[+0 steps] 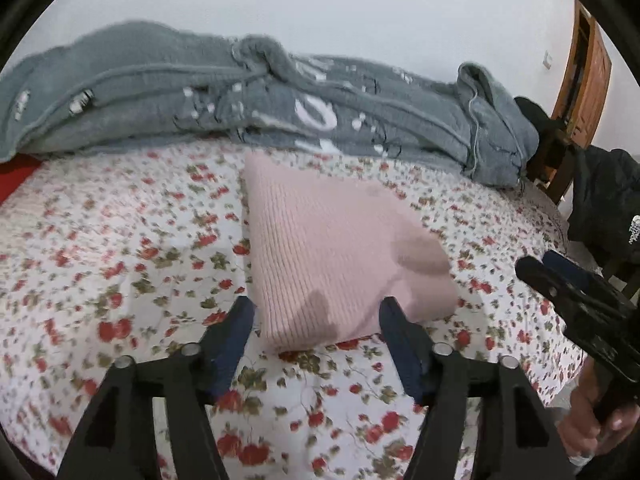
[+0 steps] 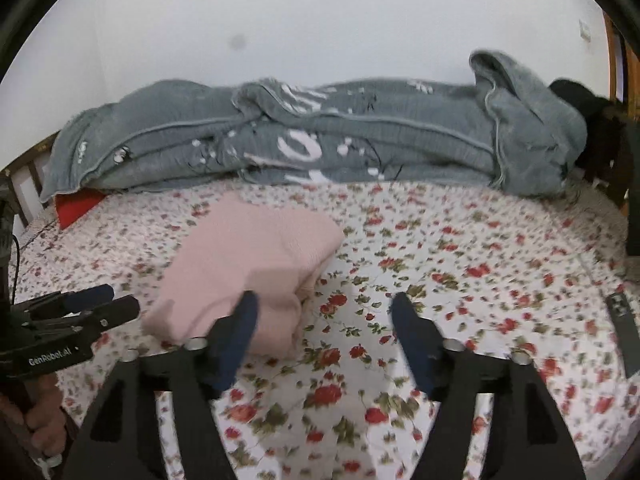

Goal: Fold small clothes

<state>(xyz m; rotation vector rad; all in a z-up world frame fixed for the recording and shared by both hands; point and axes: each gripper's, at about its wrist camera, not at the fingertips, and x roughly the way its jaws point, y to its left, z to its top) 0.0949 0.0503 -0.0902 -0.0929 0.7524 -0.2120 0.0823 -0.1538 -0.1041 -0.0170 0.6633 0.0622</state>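
Note:
A pink ribbed knit garment (image 1: 328, 248) (image 2: 248, 264) lies folded into a thick bundle on the floral bedsheet (image 1: 120, 260) (image 2: 460, 260). My left gripper (image 1: 316, 312) hovers open just before its near edge, jaws wide, with no cloth pinched. My right gripper (image 2: 325, 302) is open too, to the right of the bundle; its left finger overlaps the fold's corner in the picture, and nothing sits between the pads. Each gripper shows in the other's view: the right gripper (image 1: 538, 262) at the right edge, the left gripper (image 2: 120, 299) at the left edge.
A rumpled grey blanket (image 1: 240, 100) (image 2: 320, 136) runs along the wall side of the bed. A red item (image 2: 76, 206) peeks out at the left. A black jacket (image 1: 608, 200) hangs on a chair by a wooden door (image 1: 588, 72). A dark flat object (image 2: 624, 320) lies at the bed's right.

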